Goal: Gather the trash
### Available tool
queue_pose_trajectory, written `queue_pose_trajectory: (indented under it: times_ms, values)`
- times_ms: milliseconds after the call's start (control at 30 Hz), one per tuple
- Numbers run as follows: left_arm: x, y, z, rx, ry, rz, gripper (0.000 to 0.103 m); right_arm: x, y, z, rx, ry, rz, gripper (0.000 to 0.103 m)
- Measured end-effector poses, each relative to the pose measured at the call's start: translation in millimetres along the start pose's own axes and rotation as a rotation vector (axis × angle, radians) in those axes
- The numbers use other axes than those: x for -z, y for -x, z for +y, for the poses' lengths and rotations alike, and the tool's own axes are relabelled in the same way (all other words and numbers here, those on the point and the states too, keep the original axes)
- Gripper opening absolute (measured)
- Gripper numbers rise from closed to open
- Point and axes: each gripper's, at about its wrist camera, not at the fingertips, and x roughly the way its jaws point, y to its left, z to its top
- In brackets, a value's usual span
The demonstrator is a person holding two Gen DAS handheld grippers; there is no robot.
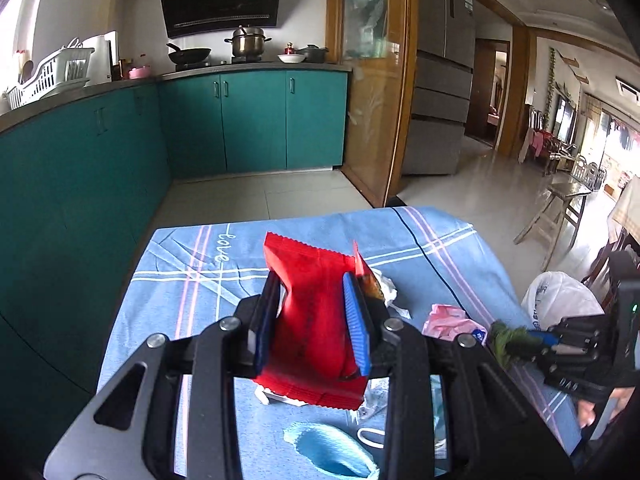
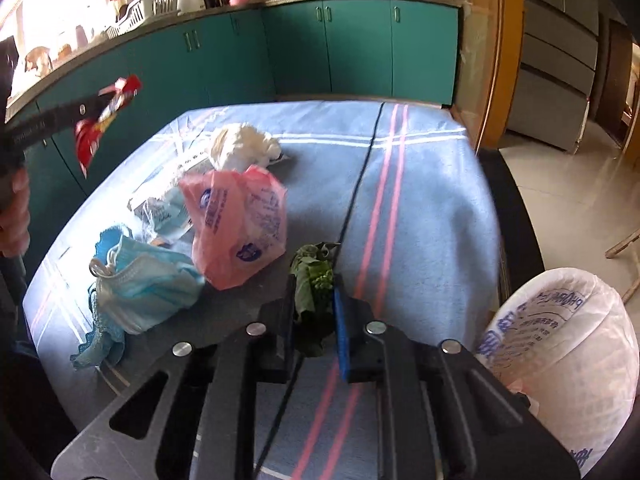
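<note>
In the left wrist view, the left tongs (image 1: 314, 312) are clamped on a red wrapper (image 1: 312, 320), which stands upright between the two blue pads and is lifted clear of the table (image 1: 192, 280). The wrapper's zigzag top edge rises above the fingertips and its lower edge hangs below them. Just behind the right pad lie a crumpled tissue (image 1: 388, 286) and a brown scrap. Farther right on the blue cloth sits a pink bag (image 1: 448, 320). Below the wrapper a blue mask (image 1: 328, 452) lies near the bottom edge. At the far right the right tongs (image 1: 520, 340) pinch green leaves (image 1: 508, 342), with a white bin bag (image 1: 560, 300) just behind them, off the table's edge.

In the right wrist view, the right tongs (image 2: 314, 312) are closed on the leaves (image 2: 312, 284), which stick up and forward from between the pads, just above the cloth. The pink bag (image 2: 240, 224) stands just left of the leaves, and the masks (image 2: 140, 284) lie left of it. The tissue (image 2: 244, 146) lies farther back. At the upper left the left tongs (image 2: 104, 114) hold the red wrapper (image 2: 102, 120) in the air, well above the table (image 2: 420, 200). The white bin bag (image 2: 560, 344) stands open at the lower right, beside the table.
</note>
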Motion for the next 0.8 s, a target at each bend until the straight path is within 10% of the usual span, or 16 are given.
queue_pose_trajectory:
  times_ms: [267, 433, 800]
  values:
    - [4, -2, 4, 0.008, 0.008, 0.014, 0.034, -2, 8, -14, -0.030, -0.046, -0.002, 0.021]
    - [5, -3, 6, 0.007, 0.004, 0.017, 0.034, -2, 7, -25, 0.040, -0.107, -0.012, 0.064]
    - [7, -1, 5, 0.013, 0.002, 0.012, 0.034, 6, -31, -1, 0.130, -0.024, 0.092, 0.070]
